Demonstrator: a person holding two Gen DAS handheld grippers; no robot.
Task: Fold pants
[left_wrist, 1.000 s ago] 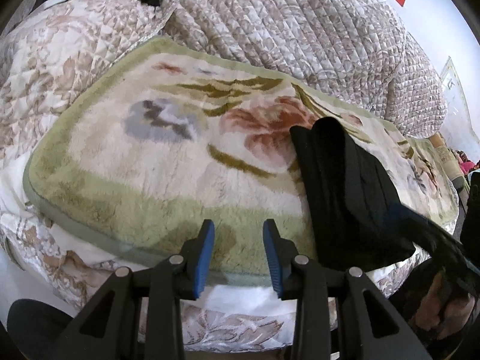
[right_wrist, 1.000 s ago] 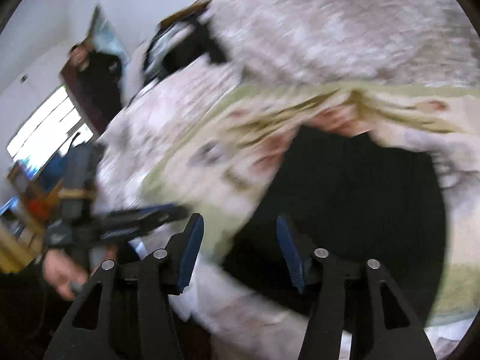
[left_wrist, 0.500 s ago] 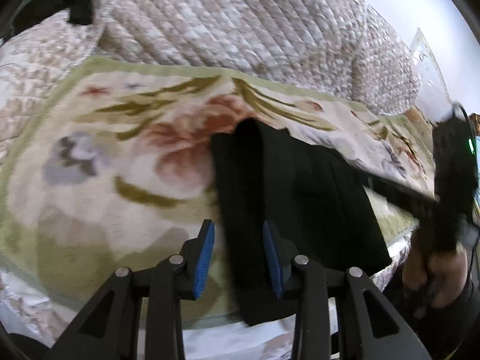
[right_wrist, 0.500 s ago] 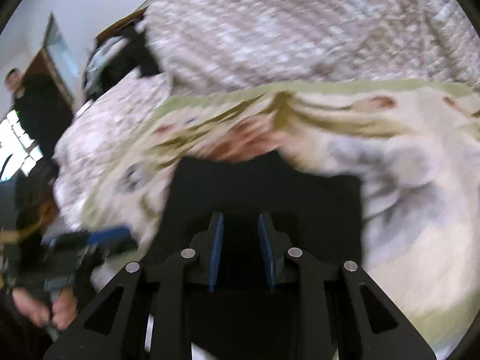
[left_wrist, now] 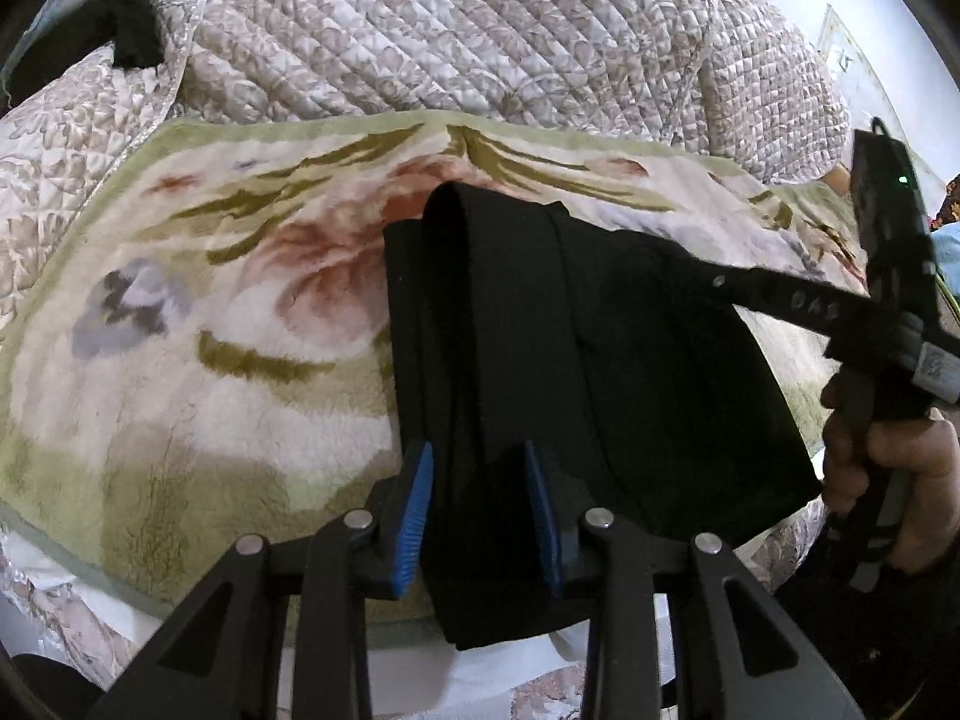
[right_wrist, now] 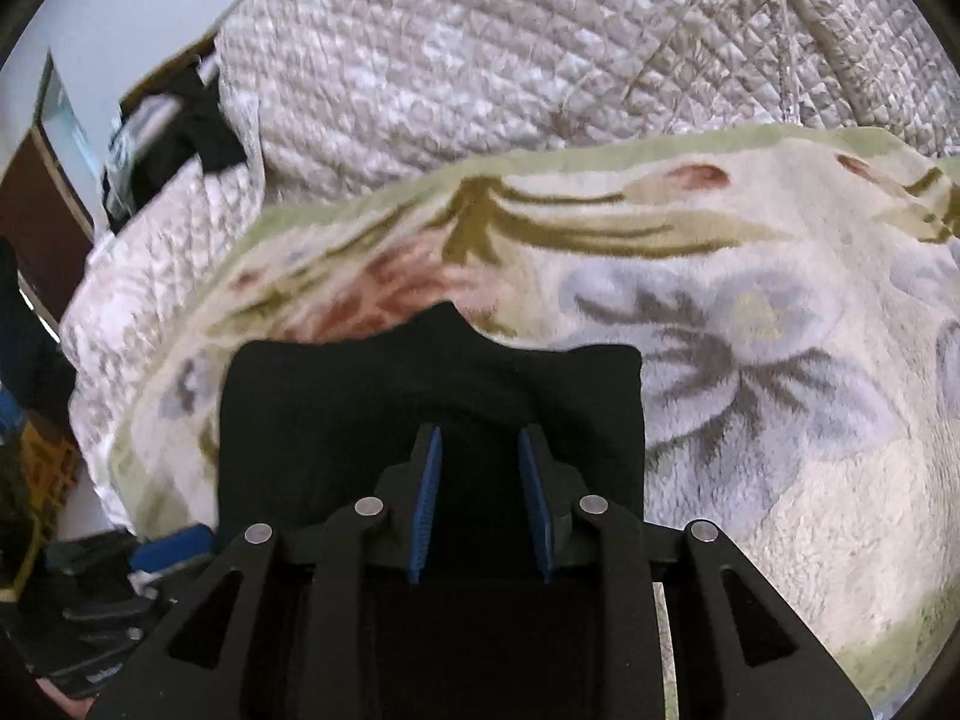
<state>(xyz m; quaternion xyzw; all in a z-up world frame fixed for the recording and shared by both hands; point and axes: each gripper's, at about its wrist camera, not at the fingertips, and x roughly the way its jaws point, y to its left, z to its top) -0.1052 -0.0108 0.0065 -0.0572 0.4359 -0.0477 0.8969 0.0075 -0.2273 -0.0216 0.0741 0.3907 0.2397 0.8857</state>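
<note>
Left wrist | black folded pants (left_wrist: 600, 360) | fluffy floral blanket (left_wrist: 180, 360)

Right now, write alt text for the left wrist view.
Folded black pants lie on a floral fleece blanket over a quilted bed; the left gripper straddles their near edge, and a hand holds the right gripper at far right.

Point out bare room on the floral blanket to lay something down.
Free: the fleecy floral blanket between the folded black pants and the quilted bedspread; also the pants' other side. Crowded: the near edge, where left gripper and right gripper meet the pants.
</note>
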